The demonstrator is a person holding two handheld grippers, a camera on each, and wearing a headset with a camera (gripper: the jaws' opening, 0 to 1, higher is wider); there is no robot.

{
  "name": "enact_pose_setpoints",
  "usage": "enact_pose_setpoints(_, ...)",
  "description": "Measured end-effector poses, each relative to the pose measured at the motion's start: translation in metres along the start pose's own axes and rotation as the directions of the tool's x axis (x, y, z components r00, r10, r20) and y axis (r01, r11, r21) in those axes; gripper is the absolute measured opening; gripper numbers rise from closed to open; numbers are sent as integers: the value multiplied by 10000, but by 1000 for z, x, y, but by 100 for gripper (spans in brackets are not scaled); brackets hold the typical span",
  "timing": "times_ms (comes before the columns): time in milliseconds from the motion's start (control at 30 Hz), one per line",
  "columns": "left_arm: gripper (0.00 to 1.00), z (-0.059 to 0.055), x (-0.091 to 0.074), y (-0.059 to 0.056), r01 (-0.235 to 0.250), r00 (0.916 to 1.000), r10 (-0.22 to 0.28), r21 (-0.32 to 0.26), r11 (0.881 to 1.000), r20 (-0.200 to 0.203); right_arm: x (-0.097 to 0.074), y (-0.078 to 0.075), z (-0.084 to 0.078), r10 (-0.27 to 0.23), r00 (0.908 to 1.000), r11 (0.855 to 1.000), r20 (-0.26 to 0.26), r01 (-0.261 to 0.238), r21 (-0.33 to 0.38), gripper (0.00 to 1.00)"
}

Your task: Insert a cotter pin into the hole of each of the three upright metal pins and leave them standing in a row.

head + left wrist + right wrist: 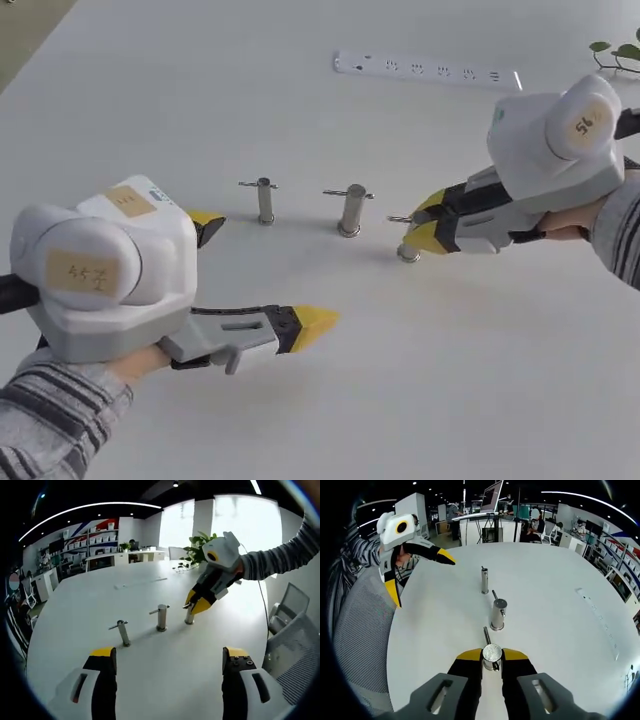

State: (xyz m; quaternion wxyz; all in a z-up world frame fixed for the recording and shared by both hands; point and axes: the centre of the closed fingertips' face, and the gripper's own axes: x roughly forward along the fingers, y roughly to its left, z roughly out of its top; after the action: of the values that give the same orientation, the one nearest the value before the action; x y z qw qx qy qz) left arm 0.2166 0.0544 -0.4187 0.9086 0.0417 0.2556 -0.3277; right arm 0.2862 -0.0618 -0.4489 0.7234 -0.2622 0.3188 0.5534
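Observation:
Three metal pins stand in a row on the white table [330, 400]. The thin left pin [265, 200] and the thicker middle pin [350, 210] each carry a cotter pin across the top. My right gripper [428, 222] is shut on the head of the third pin [492, 655], whose base [408, 253] rests on the table. A cotter pin [486, 632] sticks out past that head. My left gripper [262, 270] hovers open in front of the row with nothing between its fingers. The left gripper view has the row [161, 617] ahead of its wide jaws.
A white power strip [428, 68] lies at the table's far side, and a plant [620, 50] sits at the far right corner. Office chairs [290, 605] stand off the table's right edge.

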Motion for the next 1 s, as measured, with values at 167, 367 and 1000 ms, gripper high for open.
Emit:
enact_pose_setpoints(167,91,2,-2,-1,139,9999,-137,-231,9996,56,-1,-8,-3,-74,9999,10000,-131,73,-8,8)
enact_pose_setpoints(367,94,4,-4,3,2,9999,1,-207,9998,130,0,-15,-6,-136,9995,9999,-273,134,-59,8)
enact_pose_setpoints(1000,98,9,-7,11,-230,9994,238,-365,9991,234,-2,-27,-10,12,9994,10000,-353,-11,16,9)
